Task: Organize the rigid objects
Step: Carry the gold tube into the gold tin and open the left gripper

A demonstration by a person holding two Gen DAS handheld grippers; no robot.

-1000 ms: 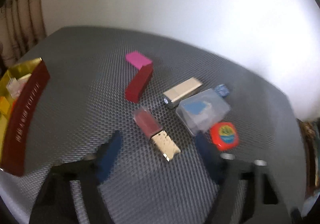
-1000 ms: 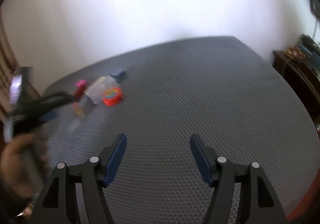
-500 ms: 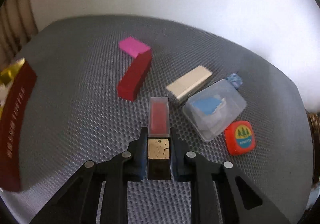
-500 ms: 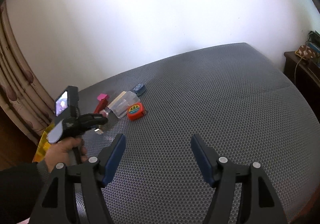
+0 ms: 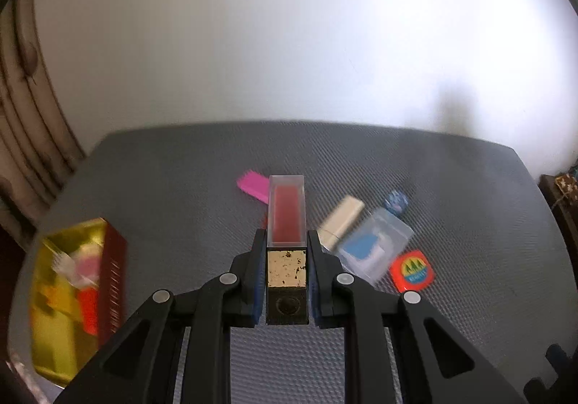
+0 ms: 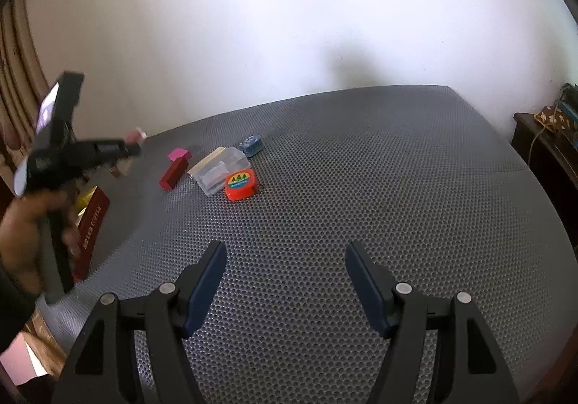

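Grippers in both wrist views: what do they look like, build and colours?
Both tools, left and right, have black angular linkage fingers with silver round rivets and dark blue pads. From the right wrist view, the left one carries a black pistol-style handle and a small lit screen on top.

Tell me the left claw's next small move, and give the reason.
Probably swing left toward the red box with the gold lining. The left claw is shut on the clear-capped red lipstick tube with a gold base, held clear of the grey mesh surface, and the box already holds other items, so it looks like the drop-off.
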